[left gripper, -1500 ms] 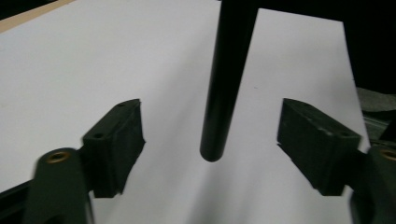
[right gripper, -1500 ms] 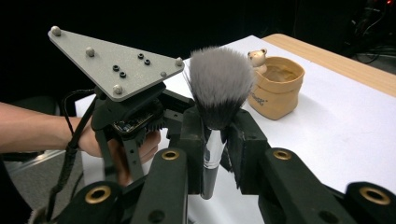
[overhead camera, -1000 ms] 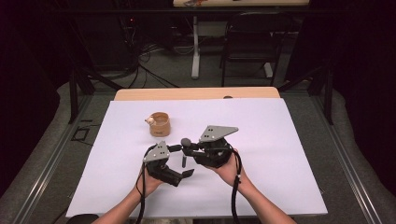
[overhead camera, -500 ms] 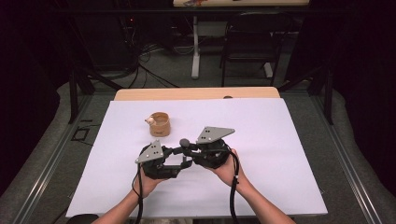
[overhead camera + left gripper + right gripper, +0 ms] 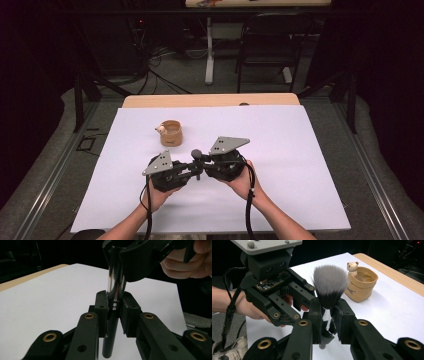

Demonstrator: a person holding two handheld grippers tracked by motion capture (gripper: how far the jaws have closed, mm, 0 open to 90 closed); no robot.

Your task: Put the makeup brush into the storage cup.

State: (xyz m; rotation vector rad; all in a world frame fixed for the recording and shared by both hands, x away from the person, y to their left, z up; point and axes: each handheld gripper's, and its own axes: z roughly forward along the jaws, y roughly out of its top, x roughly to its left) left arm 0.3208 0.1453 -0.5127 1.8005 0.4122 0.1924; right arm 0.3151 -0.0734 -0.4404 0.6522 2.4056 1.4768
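Both grippers clamp one makeup brush (image 5: 327, 287) above the white table cover (image 5: 300, 150). The right gripper (image 5: 327, 315) holds the shiny neck under the bristles; the left gripper (image 5: 114, 307) has just been closing and now pinches the black handle. Brush axis runs upright between the hands, bristles up. The cup (image 5: 170, 133) stands beyond, nearer the left hand.

Both forearms enter from the bottom edge, converging at lower centre of the high view. The left black two-jaw gripper (image 5: 186, 169) has just been closing; its pads now clamp a slim black-and-chrome brush handle (image 5: 113, 315). The right black two-jaw gripper (image 5: 204, 162) is clamped on the same handle. Jaw tips meet, facing each other.
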